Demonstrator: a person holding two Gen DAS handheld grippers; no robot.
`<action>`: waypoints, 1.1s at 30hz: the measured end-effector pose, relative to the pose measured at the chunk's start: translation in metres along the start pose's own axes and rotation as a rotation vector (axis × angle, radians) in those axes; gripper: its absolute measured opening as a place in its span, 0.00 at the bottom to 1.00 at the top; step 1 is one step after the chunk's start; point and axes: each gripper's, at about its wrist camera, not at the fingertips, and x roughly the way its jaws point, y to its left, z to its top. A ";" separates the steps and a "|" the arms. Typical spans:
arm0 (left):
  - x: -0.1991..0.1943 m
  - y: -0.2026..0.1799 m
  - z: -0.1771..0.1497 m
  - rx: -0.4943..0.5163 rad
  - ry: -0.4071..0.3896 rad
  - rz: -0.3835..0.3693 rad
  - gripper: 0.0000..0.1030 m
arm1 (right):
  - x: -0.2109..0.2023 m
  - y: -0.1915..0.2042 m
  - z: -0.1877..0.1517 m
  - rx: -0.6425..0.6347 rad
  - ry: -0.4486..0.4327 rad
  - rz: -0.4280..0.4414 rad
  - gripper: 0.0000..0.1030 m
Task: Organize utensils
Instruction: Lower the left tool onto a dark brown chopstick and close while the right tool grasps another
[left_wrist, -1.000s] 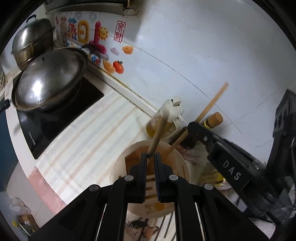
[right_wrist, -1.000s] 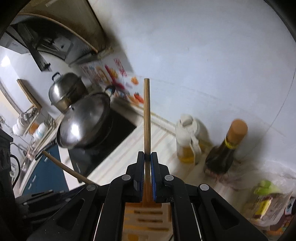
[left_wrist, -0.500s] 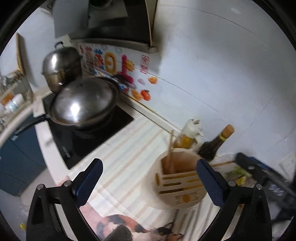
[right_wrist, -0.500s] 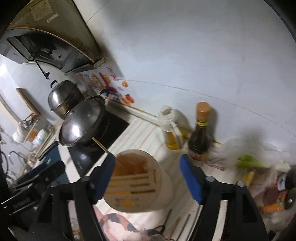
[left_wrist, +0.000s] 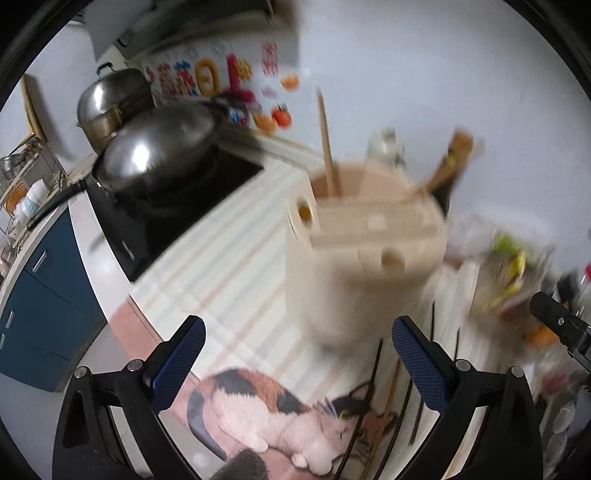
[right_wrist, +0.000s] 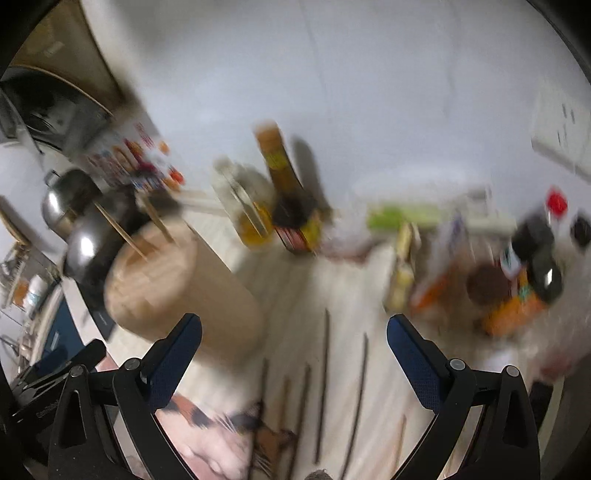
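There is one round wooden holder (left_wrist: 364, 254) on the striped counter (left_wrist: 229, 266), and two light wooden sticks stand in it: one stick (left_wrist: 327, 142) upright in the back opening and one stick (left_wrist: 437, 181) leaning to the right. In the right wrist view about five dark chopsticks (right_wrist: 325, 384) lie loose on the counter in front of the holder (right_wrist: 177, 291), partly across a mat with a cat picture (left_wrist: 273, 413); motion blur makes the exact count uncertain. The left gripper (left_wrist: 297, 354) is spread wide and holds nothing, and the holder is just ahead between its fingers. The right gripper (right_wrist: 293, 352) is also wide apart and empty, above the chopsticks. Behind the holder stand two bottles, one dark (right_wrist: 284, 184) and one with yellow oil (right_wrist: 243, 210). Two steel pots (left_wrist: 155, 147) are on the stove. The things at the right are too blurred to name.
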 end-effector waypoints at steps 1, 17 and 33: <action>0.010 -0.007 -0.009 0.019 0.025 0.015 1.00 | 0.010 -0.008 -0.007 0.015 0.029 -0.011 0.98; 0.140 -0.089 -0.087 0.253 0.338 -0.011 0.72 | 0.147 -0.076 -0.072 0.070 0.390 -0.089 0.38; 0.163 -0.087 -0.099 0.201 0.398 -0.093 0.03 | 0.177 -0.067 -0.080 -0.002 0.449 -0.122 0.05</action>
